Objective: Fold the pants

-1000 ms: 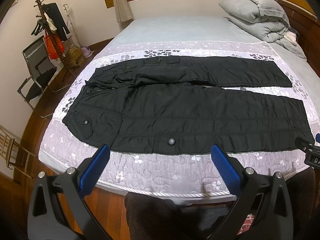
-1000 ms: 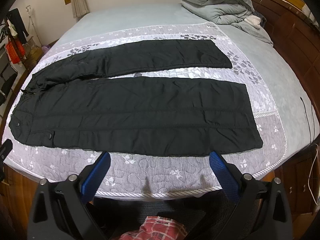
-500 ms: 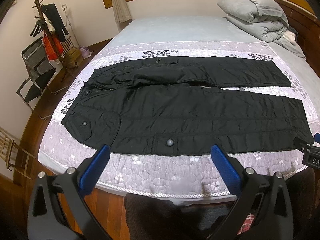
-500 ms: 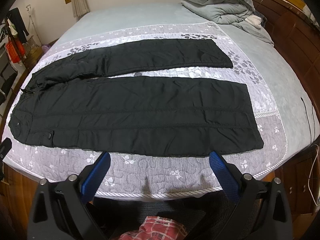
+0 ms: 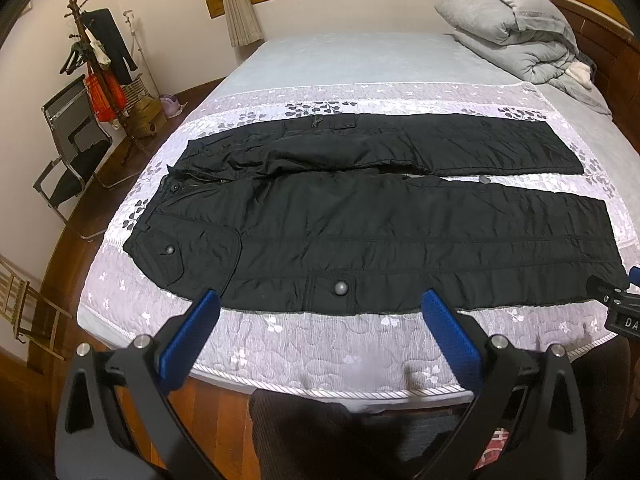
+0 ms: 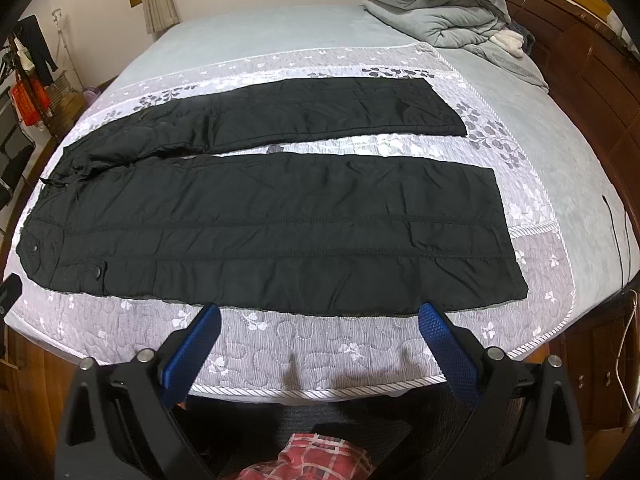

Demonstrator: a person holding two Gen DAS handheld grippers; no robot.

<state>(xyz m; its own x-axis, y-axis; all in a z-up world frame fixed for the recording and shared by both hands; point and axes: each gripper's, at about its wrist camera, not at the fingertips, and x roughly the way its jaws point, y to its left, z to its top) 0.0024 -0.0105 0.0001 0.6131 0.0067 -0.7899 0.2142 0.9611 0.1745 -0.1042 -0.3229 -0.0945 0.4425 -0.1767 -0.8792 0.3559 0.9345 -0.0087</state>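
I have the black pants (image 5: 360, 232) spread flat across the bed (image 5: 340, 64), on its quilted floral coverlet (image 5: 328, 344). Taking the pants as my landmark: the waist lies at their left end, both legs run out to the right, and a narrow strip of coverlet shows between the legs. The nearer leg carries two round snaps — one on a pocket by the waist, one along the near hem edge.

My left tongs (image 5: 320, 332) hang just short of the pants' near edge, by the waist half, pads wide apart and holding nothing. My right tongs (image 6: 320, 344) hang the same way near the cuff half (pads also spread, gripping nothing).

Beyond the pants, at the far right of the bed, sits a folded grey duvet (image 5: 508, 32). Left of the waist end, off the bed, stand a coat rack (image 5: 92, 52) and a chair (image 5: 72, 140).
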